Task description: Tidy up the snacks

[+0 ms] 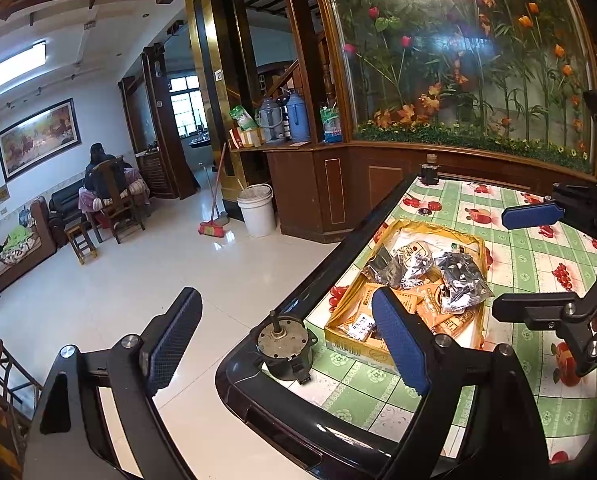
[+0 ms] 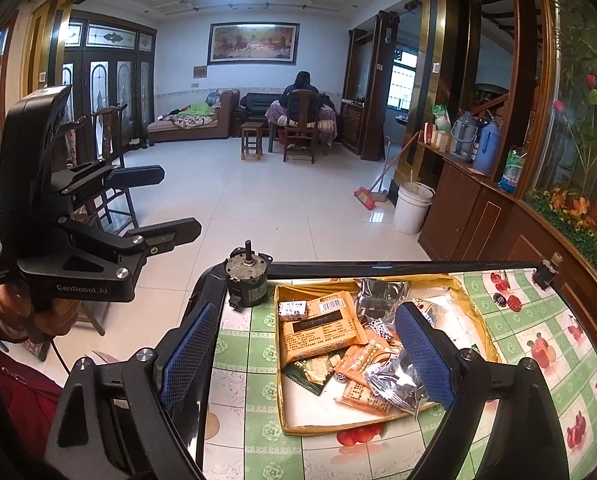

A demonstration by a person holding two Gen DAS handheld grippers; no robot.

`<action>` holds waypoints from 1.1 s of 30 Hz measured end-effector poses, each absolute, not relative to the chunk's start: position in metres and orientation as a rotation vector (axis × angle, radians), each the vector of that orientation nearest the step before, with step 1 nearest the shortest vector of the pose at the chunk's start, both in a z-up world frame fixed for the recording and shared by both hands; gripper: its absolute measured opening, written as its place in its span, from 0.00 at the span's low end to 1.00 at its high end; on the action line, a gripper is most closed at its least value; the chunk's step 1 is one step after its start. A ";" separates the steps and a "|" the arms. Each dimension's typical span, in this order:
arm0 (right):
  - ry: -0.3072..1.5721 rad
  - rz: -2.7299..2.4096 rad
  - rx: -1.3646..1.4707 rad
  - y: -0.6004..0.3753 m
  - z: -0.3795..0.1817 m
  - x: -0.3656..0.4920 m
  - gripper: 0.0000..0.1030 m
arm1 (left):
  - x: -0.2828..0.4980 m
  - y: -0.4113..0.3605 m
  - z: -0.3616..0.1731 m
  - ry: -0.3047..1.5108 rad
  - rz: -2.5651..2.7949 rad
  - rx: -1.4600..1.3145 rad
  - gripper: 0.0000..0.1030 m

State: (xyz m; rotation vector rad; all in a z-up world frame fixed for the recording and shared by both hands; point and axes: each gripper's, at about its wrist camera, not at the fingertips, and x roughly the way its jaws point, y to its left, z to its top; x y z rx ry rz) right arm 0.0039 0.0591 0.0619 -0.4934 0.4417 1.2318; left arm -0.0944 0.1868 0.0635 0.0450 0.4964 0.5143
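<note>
Two tools spread wide and empty, left tool (image 1: 286, 344), right tool (image 2: 310, 356), snack box (image 2: 294, 426) just below right tool

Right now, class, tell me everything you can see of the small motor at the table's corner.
The small motor is a squat round can with a dull, tarnished metal face and a short shaft pointing up. Its lower body is black, with a small black connector block at the side. It stands upright on the green patterned table, right at the rounded black corner, beside the yellow snack box. Neither gripper touches it.
</note>
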 end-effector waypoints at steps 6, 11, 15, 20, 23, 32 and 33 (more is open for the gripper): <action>0.459 1.235 -0.503 0.059 0.057 0.004 0.89 | -0.094 0.188 0.061 0.510 0.513 0.039 0.85; 0.461 1.235 -0.503 0.057 0.055 0.004 0.89 | -0.094 0.186 0.061 0.510 0.510 0.043 0.85; 0.459 1.234 -0.491 0.055 0.057 0.006 0.89 | -0.094 0.184 0.060 0.505 0.507 0.044 0.85; 0.456 1.234 -0.488 0.054 0.056 0.005 0.89 | -0.095 0.182 0.060 0.505 0.506 0.052 0.85; 0.455 1.234 -0.488 0.054 0.056 0.004 0.89 | -0.095 0.182 0.059 0.505 0.513 0.054 0.85; 0.455 1.237 -0.481 0.055 0.056 0.003 0.89 | -0.098 0.188 0.058 0.493 0.532 0.052 0.85; 0.455 1.237 -0.482 0.055 0.056 0.003 0.89 | -0.099 0.187 0.058 0.482 0.541 0.061 0.85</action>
